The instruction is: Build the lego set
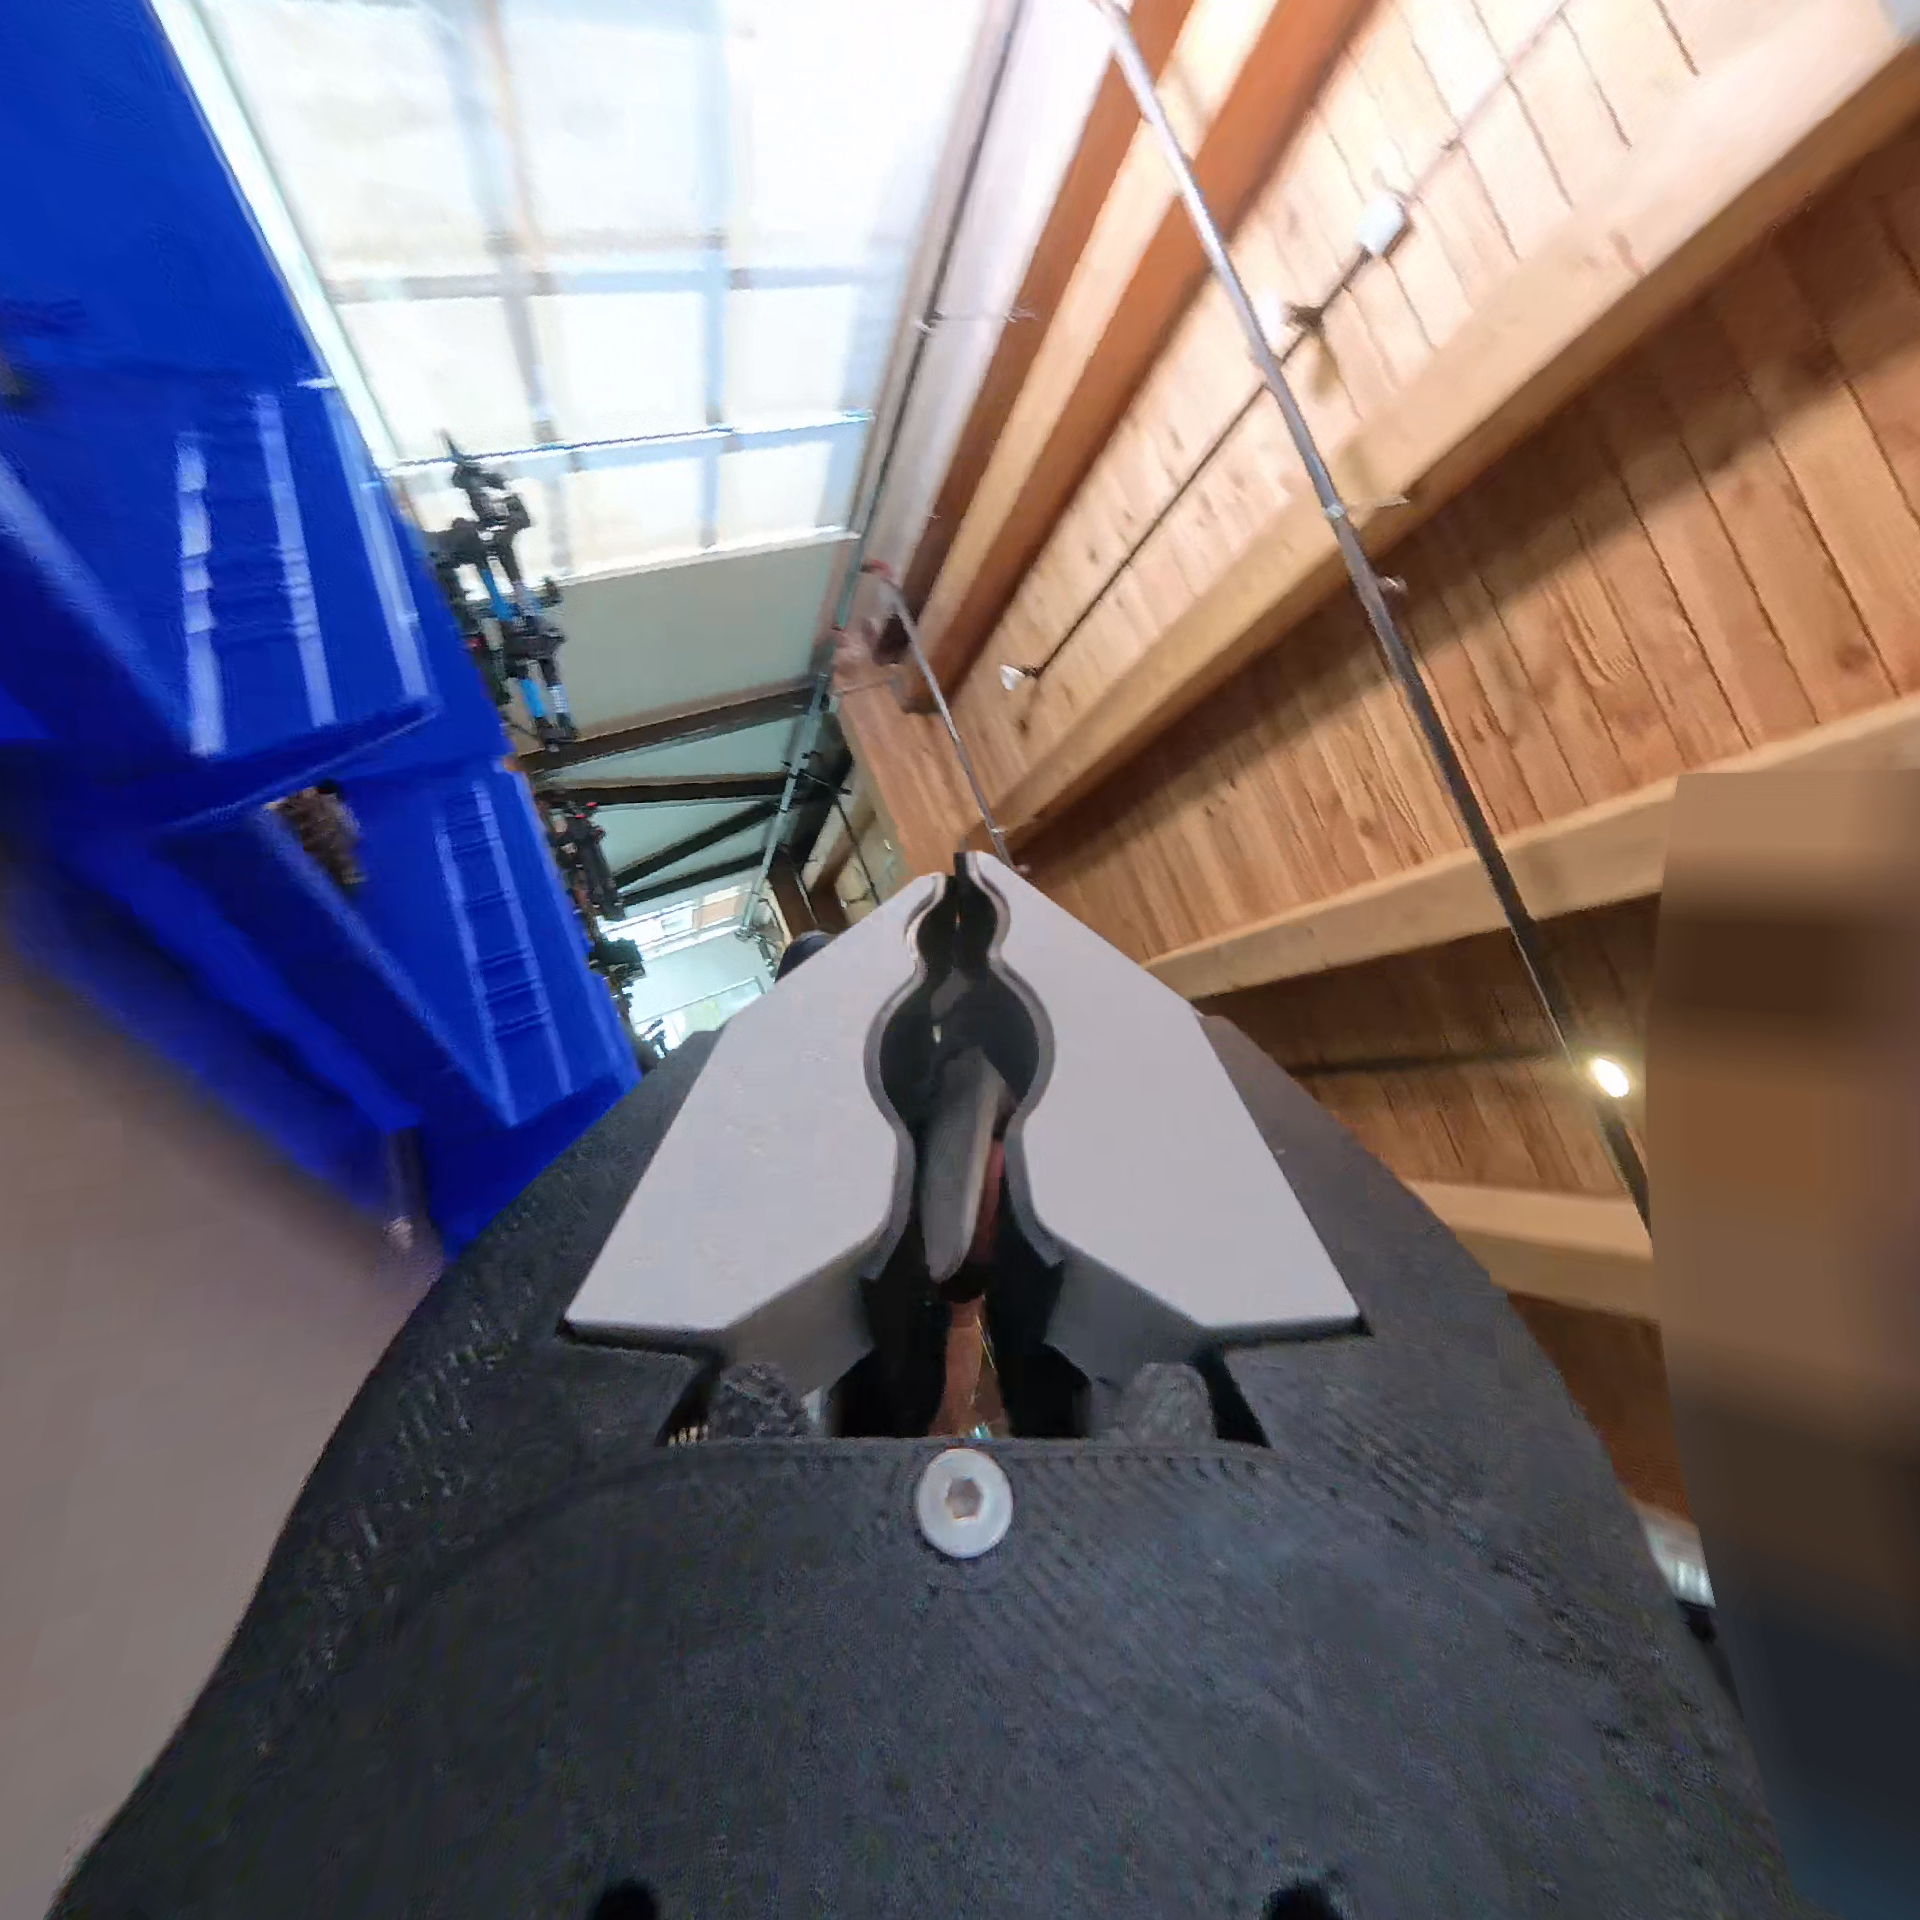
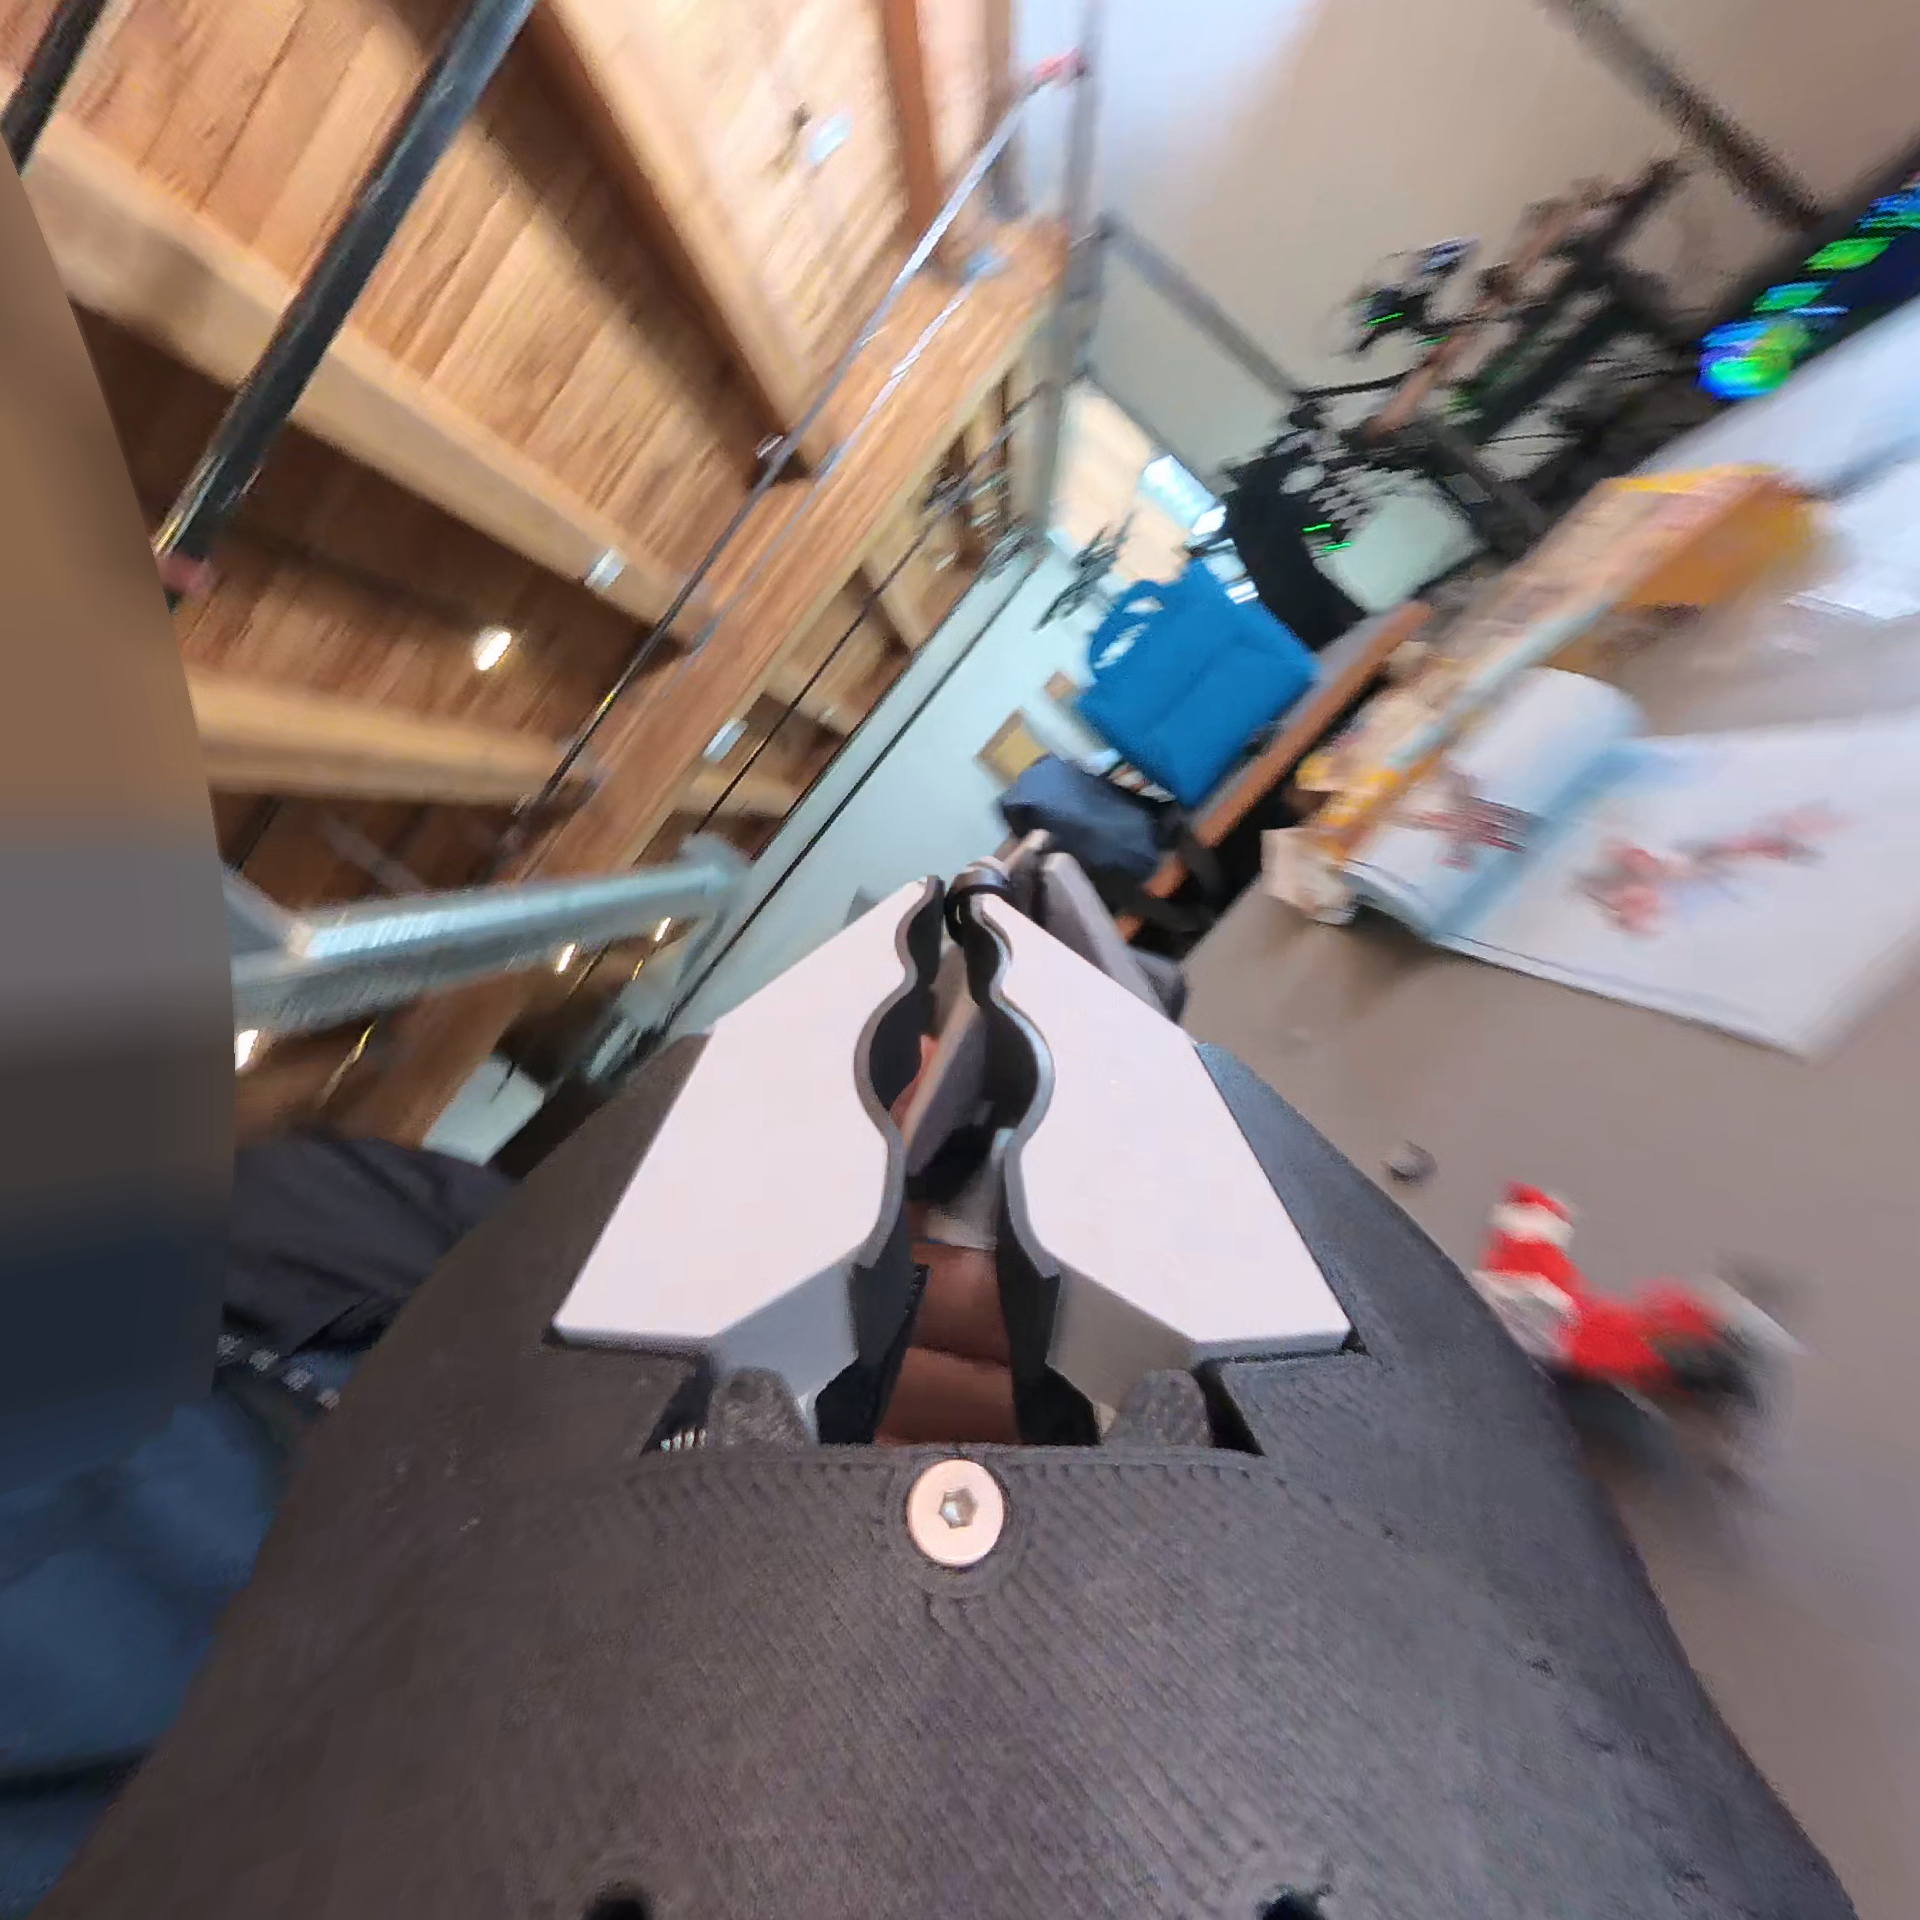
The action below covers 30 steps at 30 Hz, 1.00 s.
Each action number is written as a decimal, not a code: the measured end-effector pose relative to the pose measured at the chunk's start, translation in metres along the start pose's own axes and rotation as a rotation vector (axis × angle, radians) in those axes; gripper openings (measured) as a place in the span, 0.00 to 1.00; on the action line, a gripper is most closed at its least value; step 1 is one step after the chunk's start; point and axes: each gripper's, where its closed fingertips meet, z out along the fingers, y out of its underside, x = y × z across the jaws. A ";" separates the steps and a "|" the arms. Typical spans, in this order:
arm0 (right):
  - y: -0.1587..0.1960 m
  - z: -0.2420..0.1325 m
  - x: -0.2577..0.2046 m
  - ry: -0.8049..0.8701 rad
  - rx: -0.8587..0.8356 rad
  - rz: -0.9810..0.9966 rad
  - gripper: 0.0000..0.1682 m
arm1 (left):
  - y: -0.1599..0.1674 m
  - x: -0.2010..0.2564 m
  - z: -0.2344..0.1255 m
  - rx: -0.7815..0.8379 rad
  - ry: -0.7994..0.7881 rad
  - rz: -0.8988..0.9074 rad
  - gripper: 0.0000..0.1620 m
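Observation:
Both grippers are raised and tilted up toward the wooden ceiling. My left gripper [image 1: 964,883] is shut, with a thin black piece [image 1: 966,868] pinched at its tips. A long dark grey part [image 1: 961,1174] shows through the gap lower between the fingers. My right gripper [image 2: 961,891] is shut on a small black curved piece [image 2: 977,881]. The left gripper's grey fingers [image 2: 1075,920] sit just behind the right tips, very close. A red lego model [image 2: 1621,1330], blurred, lies on the grey table [image 2: 1455,1049] at the right.
Blue crates [image 1: 239,644] stand close on the left. An open instruction booklet [image 2: 1662,862] and a yellow box [image 2: 1683,551] lie on the table. A small dark piece [image 2: 1408,1158] lies near the red model. A person's dark sleeve [image 2: 343,1247] is at the lower left. Only a small space, under 4 cm, lies between the two pairs of fingers.

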 end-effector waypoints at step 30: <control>0.013 -0.054 0.083 0.079 0.199 0.231 0.01 | 0.020 -0.103 -0.013 0.028 -0.409 0.078 0.00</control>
